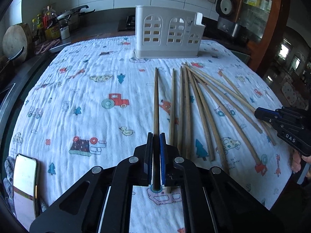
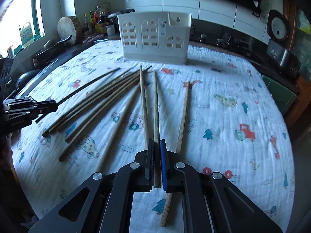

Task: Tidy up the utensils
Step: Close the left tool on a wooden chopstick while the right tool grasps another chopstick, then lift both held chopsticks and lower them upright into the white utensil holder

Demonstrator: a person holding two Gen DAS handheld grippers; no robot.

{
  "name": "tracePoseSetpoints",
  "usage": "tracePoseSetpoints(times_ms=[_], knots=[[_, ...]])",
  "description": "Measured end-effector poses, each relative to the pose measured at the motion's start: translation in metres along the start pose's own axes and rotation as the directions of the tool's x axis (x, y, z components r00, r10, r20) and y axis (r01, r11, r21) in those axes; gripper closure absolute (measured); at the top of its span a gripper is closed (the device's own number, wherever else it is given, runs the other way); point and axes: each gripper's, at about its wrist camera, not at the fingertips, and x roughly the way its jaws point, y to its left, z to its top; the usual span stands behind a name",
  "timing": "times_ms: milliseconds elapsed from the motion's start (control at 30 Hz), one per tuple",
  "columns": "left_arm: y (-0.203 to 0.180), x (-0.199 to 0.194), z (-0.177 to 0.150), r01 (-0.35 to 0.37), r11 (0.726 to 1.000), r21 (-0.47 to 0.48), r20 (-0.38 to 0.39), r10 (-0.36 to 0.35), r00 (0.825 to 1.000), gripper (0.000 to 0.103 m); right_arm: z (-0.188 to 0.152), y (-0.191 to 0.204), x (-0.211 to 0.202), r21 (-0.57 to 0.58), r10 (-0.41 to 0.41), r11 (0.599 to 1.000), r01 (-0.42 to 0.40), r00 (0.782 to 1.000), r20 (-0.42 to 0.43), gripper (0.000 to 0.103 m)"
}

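Observation:
Several wooden chopsticks (image 1: 196, 104) lie fanned on a white printed cloth (image 1: 77, 89); they also show in the right wrist view (image 2: 108, 99). A white utensil holder (image 1: 168, 32) with window cut-outs stands upright at the far side, also in the right wrist view (image 2: 154, 37). My left gripper (image 1: 156, 136) is shut on a dark chopstick (image 1: 156, 97) that points toward the holder. My right gripper (image 2: 156, 141) is shut on a light chopstick (image 2: 155, 104) lying along its fingers. The right gripper shows at the right in the left view (image 1: 258, 113), the left gripper at the left in the right view (image 2: 54, 104).
A phone (image 1: 24, 182) lies at the cloth's near left corner. Bottles (image 1: 49, 25), a round wooden board (image 1: 16, 42) and a pan (image 2: 52, 45) crowd the counter on the left. A stove (image 2: 229, 40) and an appliance (image 2: 278, 29) stand behind the holder.

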Motion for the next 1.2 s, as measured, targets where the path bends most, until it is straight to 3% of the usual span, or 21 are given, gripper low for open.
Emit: tracePoseSetpoints(times_ms=[233, 333, 433, 667, 833, 1033, 1200], knots=[[0.000, -0.053, 0.028, 0.012, 1.000, 0.014, 0.132, -0.014, 0.991, 0.098, 0.027, 0.009, -0.056, -0.010, -0.039, 0.999, 0.041, 0.986, 0.164, 0.096], [0.000, -0.066, 0.045, 0.040, 0.999, 0.027, 0.161, -0.044, 0.986, 0.098, 0.051, 0.012, -0.079, -0.008, -0.040, 0.999, 0.044, 0.970, 0.241, 0.096], [-0.003, -0.067, 0.064, 0.021, 0.998, 0.053, 0.176, -0.030, 0.984, 0.098, 0.080, 0.012, -0.090, -0.014, -0.027, 0.999, 0.032, 0.962, 0.273, 0.096], [-0.005, -0.077, 0.120, 0.044, 0.996, 0.079, 0.196, -0.059, 0.979, 0.098, 0.157, 0.000, -0.095, -0.048, -0.007, 0.999, 0.020, 0.967, 0.253, 0.096], [-0.008, -0.099, 0.166, 0.087, 0.990, 0.111, 0.246, -0.112, 0.963, 0.098, 0.210, -0.011, -0.105, -0.059, -0.019, 0.998, 0.034, 0.970, 0.243, 0.096], [-0.007, -0.123, 0.227, 0.072, 0.991, 0.113, 0.348, -0.107, 0.931, 0.098, 0.254, -0.020, -0.111, -0.062, -0.060, 0.995, 0.079, 0.965, 0.254, 0.096], [-0.006, -0.109, 0.273, 0.027, 0.996, 0.083, 0.399, -0.058, 0.915, 0.098, 0.279, -0.026, -0.095, -0.054, -0.075, 0.994, 0.090, 0.969, 0.235, 0.096]])
